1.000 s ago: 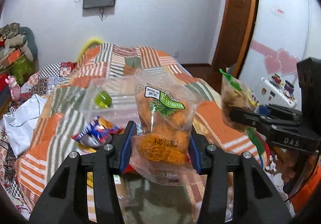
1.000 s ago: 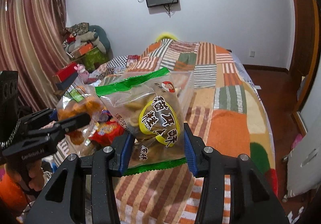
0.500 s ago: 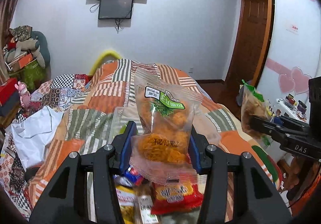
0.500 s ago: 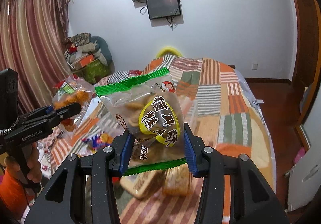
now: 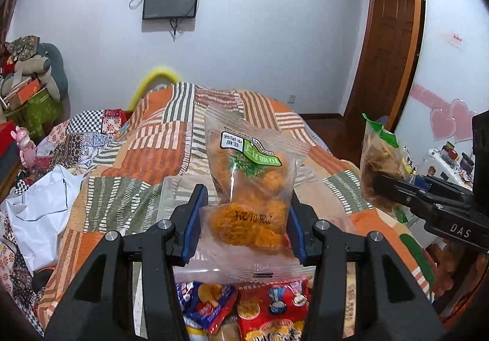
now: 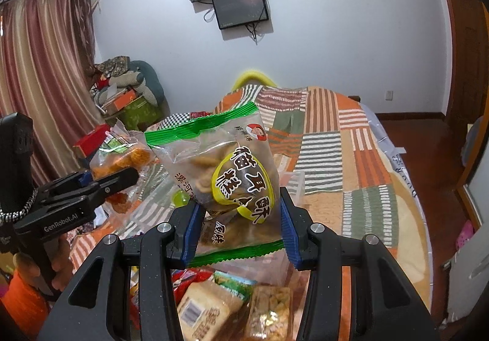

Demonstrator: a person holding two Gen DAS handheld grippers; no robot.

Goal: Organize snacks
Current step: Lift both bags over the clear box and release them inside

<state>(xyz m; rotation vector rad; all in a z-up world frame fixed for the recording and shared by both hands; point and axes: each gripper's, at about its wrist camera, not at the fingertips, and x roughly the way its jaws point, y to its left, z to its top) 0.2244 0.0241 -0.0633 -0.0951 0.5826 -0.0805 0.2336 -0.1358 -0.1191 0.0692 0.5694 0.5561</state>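
Note:
My left gripper is shut on a clear bag of orange fried snacks, held upright above the bed. My right gripper is shut on a green-edged clear bag of biscuits. Each gripper shows in the other's view: the right gripper at the right with the biscuit bag, the left gripper at the left with the orange bag. Loose snack packs lie below the left gripper, and more packs lie below the right one.
A clear plastic bin sits on the patchwork quilt just beyond the bags; a green ball lies inside it. A white bag lies on the bed's left. A wooden door stands at the right.
Both grippers have tilted up and drawn back with their bags still held. The bin has dropped lower in view and the loose packs below have come into sight.

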